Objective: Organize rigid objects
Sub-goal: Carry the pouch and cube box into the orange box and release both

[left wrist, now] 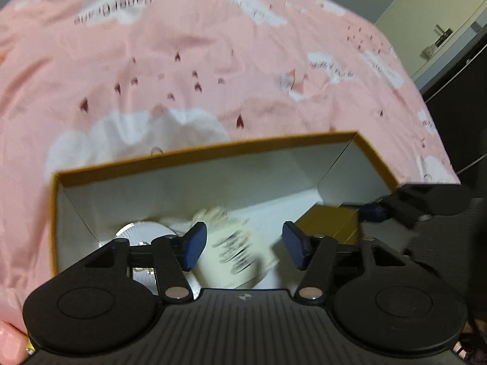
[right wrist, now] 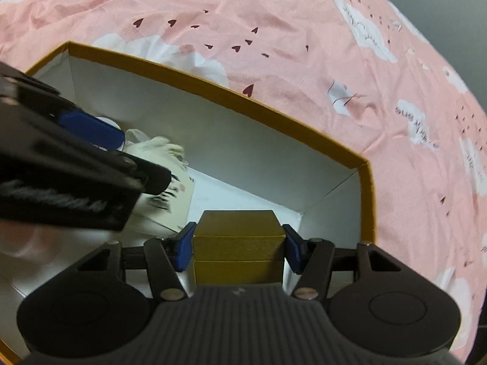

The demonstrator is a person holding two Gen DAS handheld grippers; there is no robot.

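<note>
Right gripper (right wrist: 238, 248) clamped on small gold cardboard box (right wrist: 237, 243), inside orange-rimmed white-lined carton (right wrist: 213, 121). Left gripper (left wrist: 243, 248) spread wide above cream printed pouch (left wrist: 237, 252).

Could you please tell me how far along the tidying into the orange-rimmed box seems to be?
Already inside the box: a cream pouch with black lettering and a round silvery item. In hand: the right gripper is shut on a small gold box, low inside the box but not released. The left gripper hangs open over the pouch. Nothing else to pack shows on the pink sheet.
</note>
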